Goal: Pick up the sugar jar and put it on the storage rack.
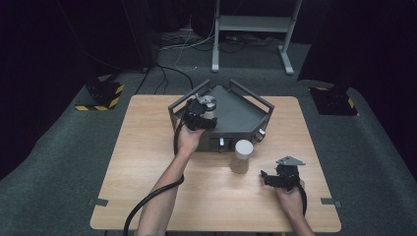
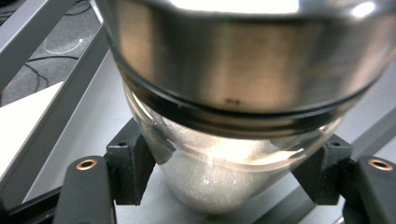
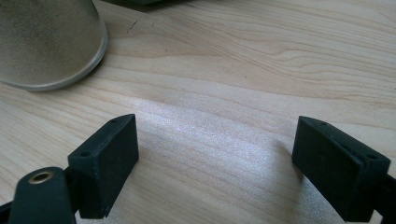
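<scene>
Left gripper [image 1: 202,114] clamps a metal-lidded glass jar [image 2: 219,154] over the grey tray [image 1: 241,115], at 12 o'clock on the table [image 1: 147,167]. Right gripper [image 1: 281,178] rests open near 4 o'clock, just beside what looks like a pale cup [image 1: 241,156].

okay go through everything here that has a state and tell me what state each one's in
Left tongs: shut on the jar.
Jar: metal lid on, held over the grey tray.
Right tongs: open, nothing between them, above the table.
Pale cylinder: upright on the table, untouched.
Grey tray: resting on the table.
</scene>
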`<control>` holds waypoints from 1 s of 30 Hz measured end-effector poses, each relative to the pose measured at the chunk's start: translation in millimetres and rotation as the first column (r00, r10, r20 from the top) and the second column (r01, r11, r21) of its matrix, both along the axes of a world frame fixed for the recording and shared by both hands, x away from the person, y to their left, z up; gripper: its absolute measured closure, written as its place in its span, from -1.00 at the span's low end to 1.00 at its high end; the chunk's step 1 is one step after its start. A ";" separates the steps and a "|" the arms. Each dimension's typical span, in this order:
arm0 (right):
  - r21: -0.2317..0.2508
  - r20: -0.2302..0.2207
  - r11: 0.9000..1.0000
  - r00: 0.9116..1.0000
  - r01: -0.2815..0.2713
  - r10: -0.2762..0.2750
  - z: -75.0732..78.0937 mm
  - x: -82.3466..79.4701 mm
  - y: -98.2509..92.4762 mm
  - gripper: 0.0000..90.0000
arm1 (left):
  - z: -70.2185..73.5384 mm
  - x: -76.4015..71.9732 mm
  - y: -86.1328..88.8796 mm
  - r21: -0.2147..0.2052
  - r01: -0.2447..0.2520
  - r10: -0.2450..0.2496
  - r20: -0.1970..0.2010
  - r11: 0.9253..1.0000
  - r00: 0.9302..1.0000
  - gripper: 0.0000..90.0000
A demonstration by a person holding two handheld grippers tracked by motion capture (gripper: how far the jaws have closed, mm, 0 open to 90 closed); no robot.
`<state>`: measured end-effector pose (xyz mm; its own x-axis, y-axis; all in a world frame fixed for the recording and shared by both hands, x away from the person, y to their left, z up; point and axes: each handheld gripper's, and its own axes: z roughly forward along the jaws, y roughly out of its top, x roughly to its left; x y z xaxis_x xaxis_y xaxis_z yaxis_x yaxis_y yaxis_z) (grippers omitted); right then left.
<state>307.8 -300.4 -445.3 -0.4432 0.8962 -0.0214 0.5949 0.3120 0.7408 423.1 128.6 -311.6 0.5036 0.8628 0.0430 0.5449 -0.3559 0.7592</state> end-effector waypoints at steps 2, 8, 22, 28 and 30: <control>0.000 0.000 1.000 1.000 0.000 0.000 0.0 0.0 0.0 -0.69 | -1.5 -0.2 1.5 -0.011 -0.002 0.002 0.001 1.000 1.000 -0.31; 0.000 0.000 1.000 1.000 0.001 -0.001 0.0 0.0 0.1 -0.69 | -26.2 -8.1 -1.1 -0.162 -0.082 0.093 0.061 0.983 0.994 -0.31; 0.000 0.000 1.000 1.000 0.000 0.000 0.0 0.0 0.0 -0.69 | -14.7 -2.2 5.8 -0.122 -0.041 0.043 0.009 0.992 0.999 -0.32; 0.000 0.000 1.000 1.000 0.000 0.000 0.0 -0.1 0.1 -0.68 | -15.6 -4.0 4.5 -0.126 -0.048 0.051 0.018 0.991 0.999 -0.49; -0.001 0.000 1.000 1.000 0.000 0.000 0.0 -0.1 0.0 -0.68 | -14.7 -4.7 5.0 -0.115 -0.049 0.052 0.022 0.992 0.998 -0.59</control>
<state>307.7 -300.3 -445.3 -0.4435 0.8960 -0.0221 0.5946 0.3127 0.7407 418.3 133.6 -326.2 0.4591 0.8872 -0.0459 0.5405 -0.2380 0.8070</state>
